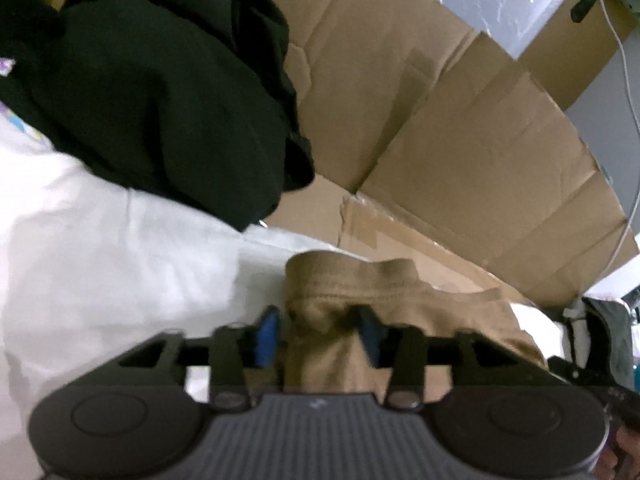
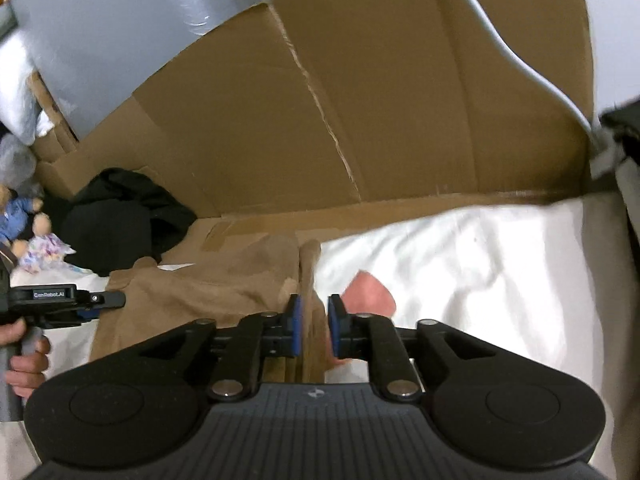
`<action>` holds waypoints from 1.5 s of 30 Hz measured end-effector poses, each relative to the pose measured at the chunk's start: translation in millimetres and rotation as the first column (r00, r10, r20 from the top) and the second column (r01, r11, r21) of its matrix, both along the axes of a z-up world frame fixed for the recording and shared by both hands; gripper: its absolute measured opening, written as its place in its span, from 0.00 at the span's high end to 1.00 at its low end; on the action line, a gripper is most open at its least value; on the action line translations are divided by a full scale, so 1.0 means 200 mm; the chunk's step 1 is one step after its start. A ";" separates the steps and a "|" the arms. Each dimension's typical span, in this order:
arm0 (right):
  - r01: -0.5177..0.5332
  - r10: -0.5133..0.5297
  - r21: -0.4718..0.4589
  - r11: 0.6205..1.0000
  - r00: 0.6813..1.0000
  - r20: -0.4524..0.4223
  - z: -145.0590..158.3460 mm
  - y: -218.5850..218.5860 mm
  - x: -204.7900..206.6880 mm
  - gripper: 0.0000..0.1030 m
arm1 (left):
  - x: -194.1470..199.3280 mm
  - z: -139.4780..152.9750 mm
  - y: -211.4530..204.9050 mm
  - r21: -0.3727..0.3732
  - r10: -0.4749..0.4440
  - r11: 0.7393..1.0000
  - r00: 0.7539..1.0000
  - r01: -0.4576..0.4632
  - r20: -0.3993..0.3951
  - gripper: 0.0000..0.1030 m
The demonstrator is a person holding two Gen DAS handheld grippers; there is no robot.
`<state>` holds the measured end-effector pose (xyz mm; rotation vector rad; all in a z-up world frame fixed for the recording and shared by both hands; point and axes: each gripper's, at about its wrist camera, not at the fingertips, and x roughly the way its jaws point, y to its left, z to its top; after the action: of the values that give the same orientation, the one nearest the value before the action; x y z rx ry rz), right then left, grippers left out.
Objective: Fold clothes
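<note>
A: Big flattened cardboard (image 2: pixel 400 100) stands as a wall along the far edge of the white sheet (image 2: pixel 480 260), with a grey plastic-wrapped block (image 2: pixel 100 20) above its left end.

B: And the sheet carries everything else. The black garment (image 1: pixel 160 92) is heaped at the far left, right against the cardboard.

A: The task's piece is the tan garment (image 2: pixel 208 280), spread near the middle of the sheet, its far edge touching the foot of the cardboard.

B: Left gripper (image 1: pixel 316 332): a bunched hem of tan cloth sits between the blue pads, jaws partly apart. The right-hand pad meets the fabric; the left-hand one seems just clear, so no firm pinch.

A: Right gripper (image 2: pixel 315 330) straddles a narrow folded strip at the tan garment's right edge. Jaws narrowly parted, small gaps beside the cloth, not clamped.

B: A pink patch (image 2: pixel 370 292) lies on the sheet just right of that strip.

A: Smallest bit: stuffed toys (image 2: pixel 24 220) at the far left edge, beside the black heap.
</note>
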<state>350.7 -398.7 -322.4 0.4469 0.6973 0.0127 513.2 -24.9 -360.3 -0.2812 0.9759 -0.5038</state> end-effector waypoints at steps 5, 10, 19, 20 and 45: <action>-0.101 0.101 -0.016 0.995 0.995 -0.012 0.05 0.06 -0.01 0.53 | -0.08 0.05 -0.01 0.015 -0.034 0.999 0.999 0.034 0.000 0.47; -0.207 0.187 -0.141 0.968 0.972 -0.142 -0.04 0.15 -0.03 0.53 | -0.13 0.06 -0.01 0.052 -0.049 0.997 0.999 0.050 -0.025 0.46; -0.096 0.088 -0.097 0.991 0.992 -0.085 0.02 0.03 -0.13 0.52 | -0.25 0.07 0.04 0.099 -0.061 0.993 0.997 0.066 -0.053 0.46; -0.095 0.088 -0.081 0.992 0.993 -0.079 0.02 0.01 -0.14 0.52 | -0.26 0.07 0.04 0.098 -0.056 0.993 0.997 0.061 -0.055 0.46; -0.078 0.086 0.116 0.990 0.994 -0.069 -0.06 -0.03 -0.21 0.30 | -0.21 -0.04 0.01 0.032 -0.056 0.998 0.993 0.060 -0.106 0.42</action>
<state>308.4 -405.2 -334.0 0.5286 0.7897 0.1145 471.5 -23.1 -369.1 -0.2505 1.0972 -0.5283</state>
